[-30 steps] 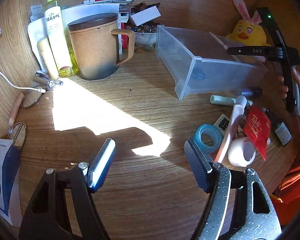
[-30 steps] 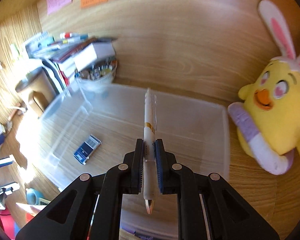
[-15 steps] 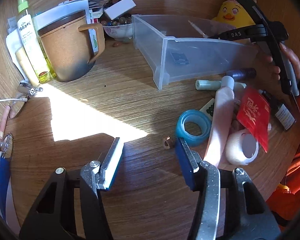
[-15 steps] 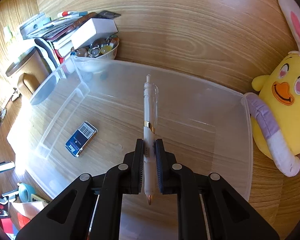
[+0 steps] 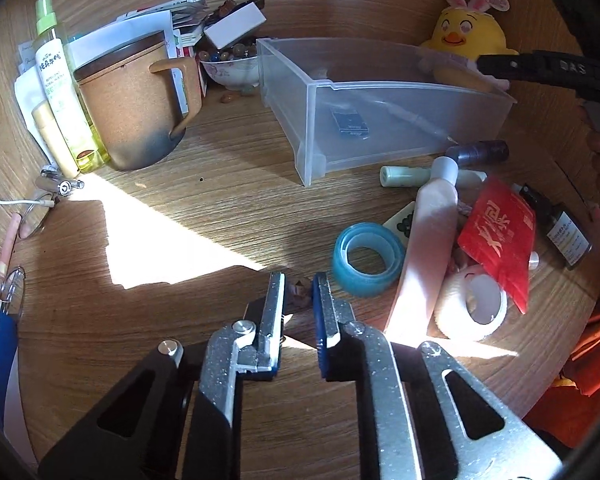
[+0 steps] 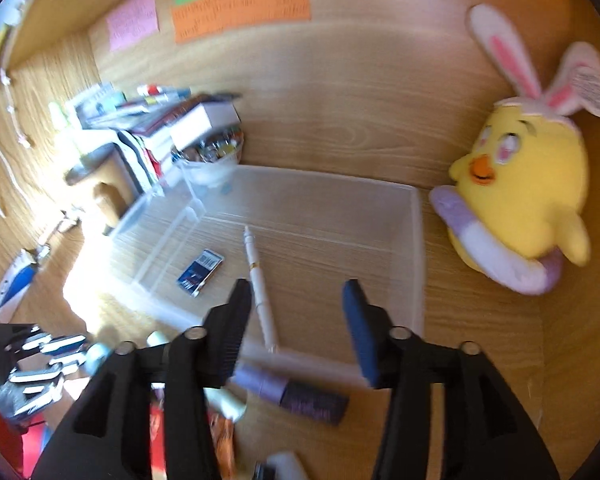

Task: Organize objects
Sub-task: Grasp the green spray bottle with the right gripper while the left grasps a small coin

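Observation:
A clear plastic bin [image 5: 380,92] [image 6: 324,216] stands on the wooden desk. A white pen [image 6: 260,284] and a small blue card [image 6: 200,272] [image 5: 350,120] lie on its floor. My right gripper [image 6: 296,296] is open and empty above the bin's near wall. My left gripper [image 5: 298,284] is closed around a small brown object [image 5: 299,291] on the desk, just left of a blue tape roll [image 5: 366,258].
Beside the tape lie a white tube [image 5: 428,240], a red packet [image 5: 496,232], a white tape roll [image 5: 476,300], a purple stick [image 5: 478,151] and a dark bottle [image 5: 560,228]. A brown mug [image 5: 132,100], spray bottle [image 5: 60,84] and bead bowl [image 5: 232,64] stand back left. A yellow plush chick [image 6: 524,192] sits right of the bin.
My right gripper opened and let go of the white pen, which now lies in the bin. My left gripper moved right and closed around the small brown object.

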Demonstrator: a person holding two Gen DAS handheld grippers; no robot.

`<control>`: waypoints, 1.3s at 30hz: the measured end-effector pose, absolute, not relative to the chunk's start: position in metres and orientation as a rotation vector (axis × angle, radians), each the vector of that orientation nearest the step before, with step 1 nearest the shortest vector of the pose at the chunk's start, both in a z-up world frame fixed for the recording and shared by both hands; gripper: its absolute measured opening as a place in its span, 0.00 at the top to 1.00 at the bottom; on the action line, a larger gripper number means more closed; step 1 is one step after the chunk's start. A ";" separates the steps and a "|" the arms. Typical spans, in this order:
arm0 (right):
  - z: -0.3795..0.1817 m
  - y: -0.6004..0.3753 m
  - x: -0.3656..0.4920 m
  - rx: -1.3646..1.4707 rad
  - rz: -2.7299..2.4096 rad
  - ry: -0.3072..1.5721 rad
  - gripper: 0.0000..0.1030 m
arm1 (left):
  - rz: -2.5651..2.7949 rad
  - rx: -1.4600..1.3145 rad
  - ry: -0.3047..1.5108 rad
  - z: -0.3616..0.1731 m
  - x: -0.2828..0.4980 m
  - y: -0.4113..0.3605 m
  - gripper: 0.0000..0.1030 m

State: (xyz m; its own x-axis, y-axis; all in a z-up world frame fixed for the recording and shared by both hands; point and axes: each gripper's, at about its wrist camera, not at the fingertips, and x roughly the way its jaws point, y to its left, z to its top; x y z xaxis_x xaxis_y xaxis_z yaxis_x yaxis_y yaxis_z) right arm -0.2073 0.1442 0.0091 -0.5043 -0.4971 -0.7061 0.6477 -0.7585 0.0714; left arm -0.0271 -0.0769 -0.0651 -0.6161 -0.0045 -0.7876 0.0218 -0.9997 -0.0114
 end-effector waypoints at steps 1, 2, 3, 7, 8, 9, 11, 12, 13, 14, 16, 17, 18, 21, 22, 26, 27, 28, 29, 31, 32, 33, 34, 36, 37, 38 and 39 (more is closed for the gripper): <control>0.011 0.152 -0.199 0.956 -2.260 0.258 0.53 | -2.809 1.370 0.049 -0.065 -0.027 -0.078 0.88; 0.012 0.158 -0.191 0.947 -2.270 0.256 0.53 | -2.807 1.370 0.066 -0.065 -0.028 -0.079 0.88; 0.012 0.163 -0.183 0.942 -2.278 0.255 0.53 | -2.804 1.369 0.082 -0.065 -0.028 -0.080 0.88; 0.008 0.184 -0.155 0.942 -2.307 0.246 0.53 | -2.790 1.344 0.116 -0.064 -0.028 -0.080 0.88; 0.005 0.189 -0.149 0.947 -2.312 0.237 0.53 | -2.791 1.334 0.126 -0.063 -0.028 -0.080 0.88; 0.002 0.193 -0.144 0.954 -2.312 0.227 0.53 | -2.790 1.324 0.132 -0.061 -0.027 -0.080 0.88; -0.003 0.201 -0.132 0.971 -2.309 0.209 0.53 | -2.788 1.297 0.138 -0.057 -0.027 -0.078 0.88; -0.007 0.204 -0.126 0.979 -2.306 0.201 0.53 | -2.789 1.281 0.143 -0.055 -0.026 -0.078 0.88; -0.010 0.208 -0.121 0.987 -2.303 0.195 0.53 | -2.791 1.267 0.147 -0.052 -0.025 -0.077 0.88; -0.015 0.209 -0.115 0.996 -2.299 0.197 0.53 | -2.793 1.251 0.151 -0.049 -0.025 -0.076 0.88; -0.021 0.210 -0.106 1.003 -2.296 0.200 0.53 | -2.803 1.224 0.165 -0.044 -0.023 -0.075 0.88; -0.025 0.210 -0.101 1.007 -2.291 0.203 0.53 | -2.809 1.215 0.174 -0.042 -0.023 -0.073 0.88; -0.028 0.209 -0.097 1.009 -2.287 0.204 0.53 | -2.814 1.206 0.183 -0.040 -0.022 -0.072 0.88; -0.037 0.207 -0.086 1.016 -2.281 0.213 0.53 | -2.838 1.171 0.210 -0.032 -0.020 -0.067 0.88; -0.040 0.206 -0.083 1.018 -2.284 0.220 0.53 | -2.846 1.154 0.215 -0.029 -0.019 -0.066 0.88; -0.053 0.205 -0.077 1.051 -2.260 0.232 0.53 | -2.881 1.089 0.242 -0.016 -0.018 -0.060 0.88; -0.056 0.205 -0.075 1.055 -2.262 0.236 0.53 | -2.887 1.075 0.246 -0.013 -0.018 -0.058 0.88; -0.059 0.205 -0.074 1.059 -2.266 0.245 0.55 | -2.892 1.066 0.245 -0.011 -0.019 -0.056 0.88; -0.061 0.204 -0.074 1.063 -2.268 0.253 0.57 | -2.897 1.059 0.243 -0.009 -0.019 -0.054 0.88; -0.064 0.204 -0.072 1.063 -2.267 0.257 0.63 | -2.904 1.047 0.232 -0.006 -0.021 -0.051 0.88; -0.064 0.204 -0.071 1.056 -2.266 0.258 0.63 | -2.907 1.044 0.228 -0.005 -0.022 -0.049 0.88; -0.064 0.204 -0.070 1.050 -2.268 0.264 0.63 | -2.911 1.040 0.224 -0.004 -0.023 -0.047 0.88; -0.064 0.203 -0.068 1.044 -2.276 0.269 0.63 | -2.915 1.038 0.219 -0.003 -0.023 -0.046 0.88; -0.063 0.203 -0.068 1.032 -2.283 0.264 0.63 | -2.917 1.026 0.212 -0.001 -0.025 -0.044 0.88; -0.061 0.204 -0.069 1.027 -2.287 0.256 0.63 | -2.920 1.020 0.212 0.001 -0.026 -0.044 0.88; -0.058 0.205 -0.070 1.017 -2.289 0.245 0.63 | -2.923 1.014 0.215 0.002 -0.027 -0.044 0.88; -0.054 0.206 -0.071 1.006 -2.294 0.233 0.63 | -2.928 1.006 0.220 0.004 -0.029 -0.043 0.88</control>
